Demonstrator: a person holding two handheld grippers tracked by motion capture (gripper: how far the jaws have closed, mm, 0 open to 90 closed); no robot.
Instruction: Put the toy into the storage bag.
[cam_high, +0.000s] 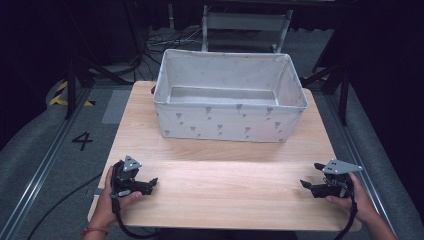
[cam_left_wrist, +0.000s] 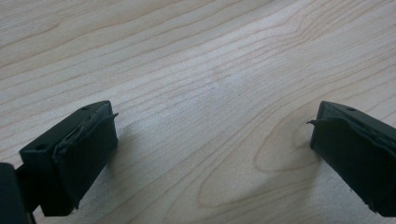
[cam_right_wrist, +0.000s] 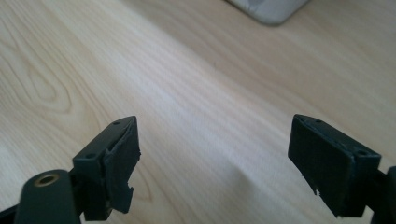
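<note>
Both grippers rest at the near corners of the tabletop (cam_high: 220, 185), fingers spread wide and holding nothing.

The left gripper (cam_high: 150, 183) and the right gripper (cam_high: 306, 185) point inward toward each other; bare wood lies between each pair of fingers (cam_left_wrist: 74, 154), and the white fabric bin (cam_high: 230, 95) sits well beyond them.

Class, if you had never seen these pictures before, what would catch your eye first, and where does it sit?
A big pale fabric bin, open-topped and empty, stands at the far middle of the wooden table. At the near edge, the left gripper and right gripper rest low over bare wood, jaws wide apart, pointing toward each other.
</note>
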